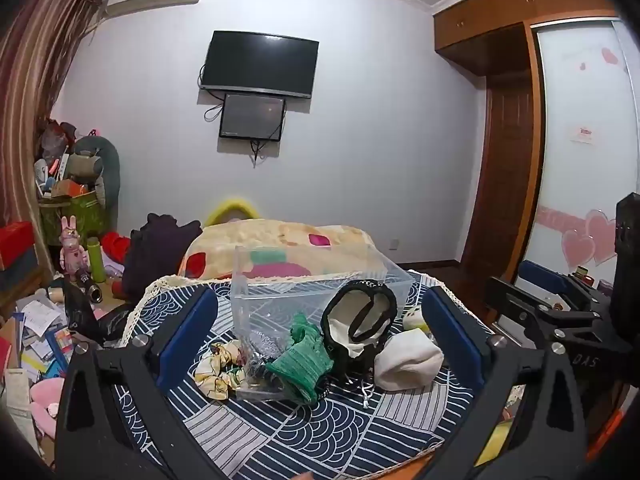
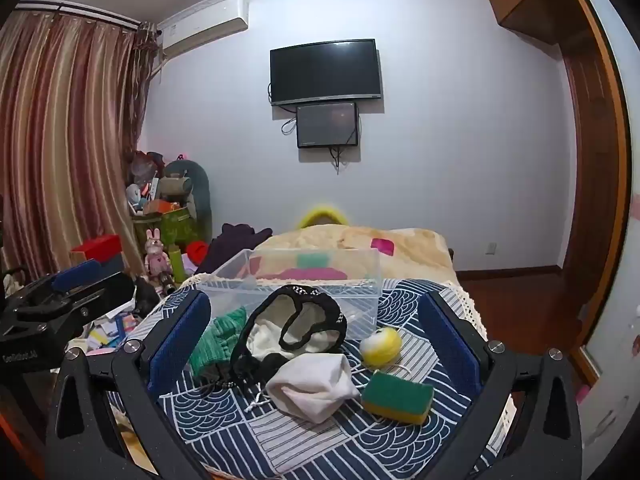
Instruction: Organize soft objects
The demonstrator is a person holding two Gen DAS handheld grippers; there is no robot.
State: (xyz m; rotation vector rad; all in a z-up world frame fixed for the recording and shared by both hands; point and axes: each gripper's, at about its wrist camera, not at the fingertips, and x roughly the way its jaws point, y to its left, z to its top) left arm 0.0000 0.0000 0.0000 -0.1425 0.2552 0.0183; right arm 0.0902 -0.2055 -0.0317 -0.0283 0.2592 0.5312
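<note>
Hovering with both claws spread, left claw (image 1: pixel 318 332) and right claw (image 2: pixel 314 344), over sponge (image 2: pixel 397 397) lying long axis left-right beside sock (image 2: pixel 316 384); writing unreadable.

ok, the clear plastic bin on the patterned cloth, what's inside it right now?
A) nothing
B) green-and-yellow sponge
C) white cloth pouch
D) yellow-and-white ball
A: the clear plastic bin shows only bare walls and floor, while the green-and-yellow sponge, white cloth pouch and yellow-and-white ball lie on the patterned cloth in front of it.
</note>
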